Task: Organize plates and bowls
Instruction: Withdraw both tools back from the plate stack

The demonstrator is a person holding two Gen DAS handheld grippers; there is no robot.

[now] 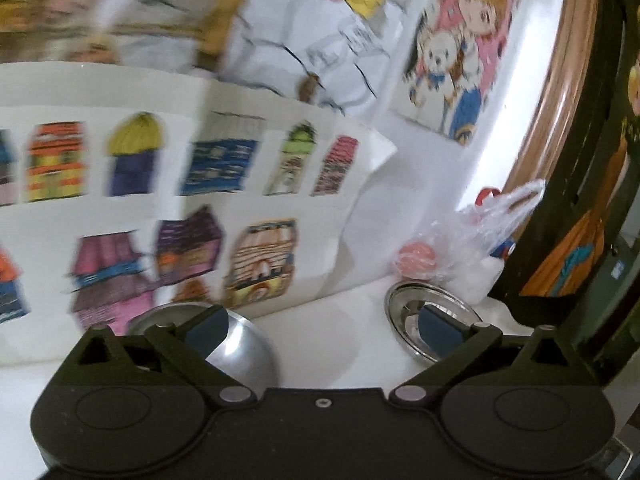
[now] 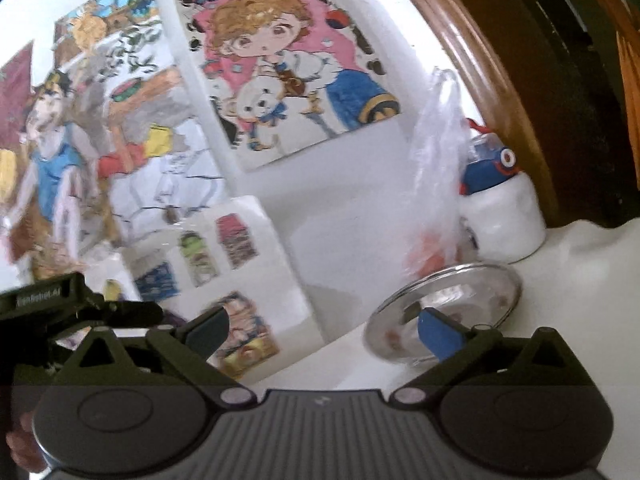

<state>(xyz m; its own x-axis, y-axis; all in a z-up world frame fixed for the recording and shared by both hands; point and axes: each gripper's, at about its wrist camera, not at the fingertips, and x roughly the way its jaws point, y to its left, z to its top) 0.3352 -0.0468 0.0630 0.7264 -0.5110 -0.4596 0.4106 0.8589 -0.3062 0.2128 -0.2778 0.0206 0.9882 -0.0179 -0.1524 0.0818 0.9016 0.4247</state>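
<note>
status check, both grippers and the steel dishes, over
Left gripper open, empty. Right gripper open, empty. Upturned steel bowl and steel plate on white table, untouched. Plastic bag right behind plate.

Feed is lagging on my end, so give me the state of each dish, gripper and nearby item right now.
Left gripper: open, holding nothing.
Right gripper: open, holding nothing.
Steel bowl: upside down on the white surface.
Steel plate: right way up, tilted, nothing on it.
Plastic bag: crumpled, standing behind the plate.
White bottle: upright, cap on.
House drawings sheet: propped against the wall.
</note>
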